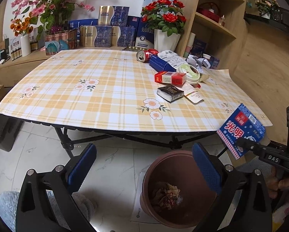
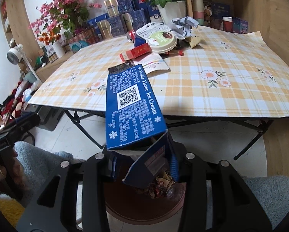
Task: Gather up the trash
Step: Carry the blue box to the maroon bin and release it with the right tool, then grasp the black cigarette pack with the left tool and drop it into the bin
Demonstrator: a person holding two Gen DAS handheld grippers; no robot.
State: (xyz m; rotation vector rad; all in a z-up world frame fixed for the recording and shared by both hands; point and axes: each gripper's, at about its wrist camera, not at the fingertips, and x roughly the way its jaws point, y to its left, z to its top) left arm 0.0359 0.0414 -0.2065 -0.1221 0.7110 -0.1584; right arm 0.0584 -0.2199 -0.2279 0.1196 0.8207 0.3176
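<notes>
Looking through the left wrist view, the left gripper point(image 1: 143, 176) fills the bottom of the frame with its blue pads spread wide and nothing between them. Behind and below it the brown bin point(image 1: 183, 155) stands on the floor, some crumpled wrappers already at its bottom. At the right edge the right gripper point(image 1: 246, 143) pinches the blue ice cream box point(image 1: 241, 129), which hangs past the table's corner, just right of the bin's mouth. On the table point(image 1: 86, 96), upper right of centre, more trash waits: a red can point(image 1: 144, 55), a red carton point(image 1: 170, 77), a round lid point(image 1: 188, 72) and a dark box point(image 1: 170, 93).

In the right wrist view the box point(image 2: 131, 106) rises up the middle of the frame, its open, crushed lower end clamped between the right gripper's point(image 2: 144, 167) pads. The bin point(image 2: 140, 210) lies directly under the fingers at the bottom centre.

The main risk, as I judge it, is a poor drop. The box is long and held by its torn flap end, so if let go while tilted it could catch the bin's rim and tumble onto the floor. The flap might also tear or slip before the release.
</notes>
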